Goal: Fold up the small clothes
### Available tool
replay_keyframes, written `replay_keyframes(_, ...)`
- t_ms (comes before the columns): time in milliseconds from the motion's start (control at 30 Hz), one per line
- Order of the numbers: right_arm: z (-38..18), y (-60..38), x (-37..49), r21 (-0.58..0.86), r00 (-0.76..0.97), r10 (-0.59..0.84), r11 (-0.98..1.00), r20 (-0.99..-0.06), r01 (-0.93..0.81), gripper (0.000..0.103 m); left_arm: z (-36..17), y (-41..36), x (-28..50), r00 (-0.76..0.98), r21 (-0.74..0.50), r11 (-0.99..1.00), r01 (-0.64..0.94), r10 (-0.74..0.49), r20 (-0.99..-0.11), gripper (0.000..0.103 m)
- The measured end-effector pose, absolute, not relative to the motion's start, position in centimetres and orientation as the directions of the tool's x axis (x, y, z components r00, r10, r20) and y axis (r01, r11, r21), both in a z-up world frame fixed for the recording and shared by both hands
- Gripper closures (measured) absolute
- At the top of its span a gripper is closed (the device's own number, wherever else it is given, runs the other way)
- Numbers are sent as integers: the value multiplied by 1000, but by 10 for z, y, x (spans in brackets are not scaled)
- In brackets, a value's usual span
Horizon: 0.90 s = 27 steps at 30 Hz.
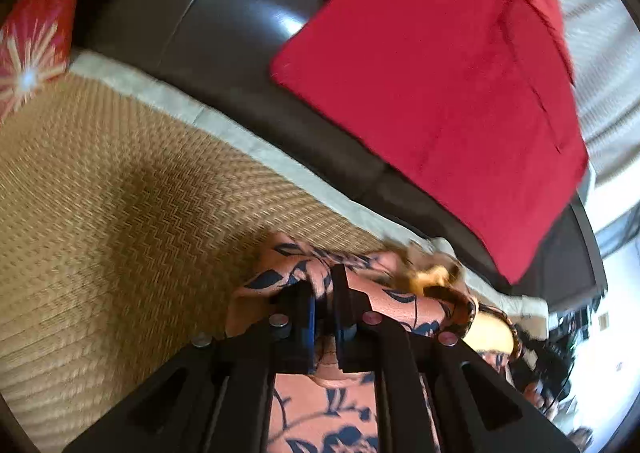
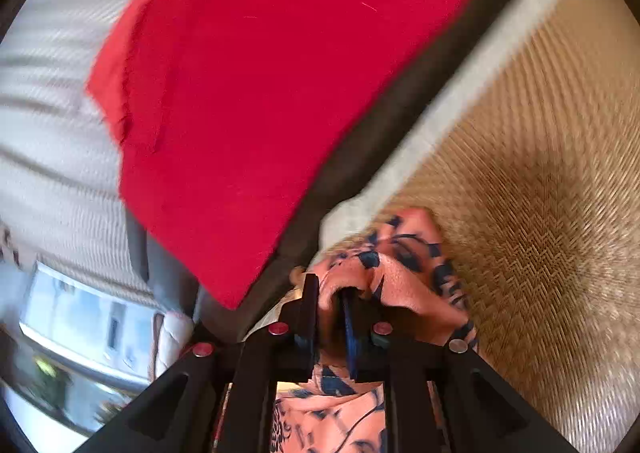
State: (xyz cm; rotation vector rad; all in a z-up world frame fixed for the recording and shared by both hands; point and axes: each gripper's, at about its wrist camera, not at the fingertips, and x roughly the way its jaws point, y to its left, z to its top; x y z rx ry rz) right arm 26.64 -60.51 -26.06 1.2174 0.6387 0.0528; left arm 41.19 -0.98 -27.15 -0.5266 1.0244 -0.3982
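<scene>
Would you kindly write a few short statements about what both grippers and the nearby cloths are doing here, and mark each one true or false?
1. The left gripper is shut on the floral garment. True.
2. The right gripper is open and holds nothing. False: it is shut on the same floral garment.
3. The woven mat lies under the garment. True.
4. The red cloth is pinched between the left gripper's fingers. False: it lies apart on the dark sofa, beyond the mat.
5. The garment is plain white. False: it is salmon pink with dark blue leaf prints.
</scene>
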Motion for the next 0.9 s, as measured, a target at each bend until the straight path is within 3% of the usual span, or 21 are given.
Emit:
replay_keyframes(167, -279, -633, 274, 934, 855, 392, 247, -339, 257, 88, -275, -7, 410, 560, -626, 776, 75, -553, -617, 95)
replay_keyframes(200, -276, -637, 271, 938, 869, 373, 245, -325, 245, 80, -272, -6, 407, 582, -628, 773, 86, -551, -598, 95)
replay_keyframes(300, -267, -648, 254, 944, 914, 282, 240, -292, 228, 13, -264, -6, 402, 614, -639, 765, 79, -543, -573, 95)
replay_keyframes(367, -253, -646, 246, 930, 931, 226, 298, -287, 215, 14, -254, -7, 394, 648, -653, 752, 84, -539, -538, 93)
replay_keyframes(433, -234, -635, 248, 905, 917, 269, 387, -294, 177, 17, -241, -11, 385, 675, -612, 784, 104, -508, -535, 90)
replay_keyframes(567, -208, -586, 260, 813, 858, 364, 573, -363, 102, 33, -219, -16, 360, 724, -551, 821, 150, -471, -504, 78)
replay_keyframes(633, -206, -549, 270, 750, 799, 417, 658, -432, 62, 62, -213, -8, 347, 748, -554, 818, 155, -463, -475, 73)
replay_keyframes(667, -208, -536, 271, 726, 780, 425, 686, -460, 54, 67, -211, -2, 340, 759, -564, 812, 147, -459, -462, 67)
replay_keyframes(700, -209, -518, 275, 686, 748, 430, 727, -505, 45, 67, -210, 3, 336, 765, -572, 809, 136, -453, -459, 63)
replay_keyframes(767, -212, -490, 278, 640, 709, 440, 768, -551, 19, 67, -209, 10, 326, 802, -562, 825, 58, -374, -466, 26)
replay_keyframes(833, -215, -460, 285, 609, 669, 464, 793, -581, -22, 67, -206, 16, 313, 840, -517, 856, 17, -293, -457, 21)
replay_keyframes(900, -217, -439, 293, 596, 640, 481, 802, -599, -45, 67, -203, 17, 308, 836, -496, 868, 21, -288, -468, 21)
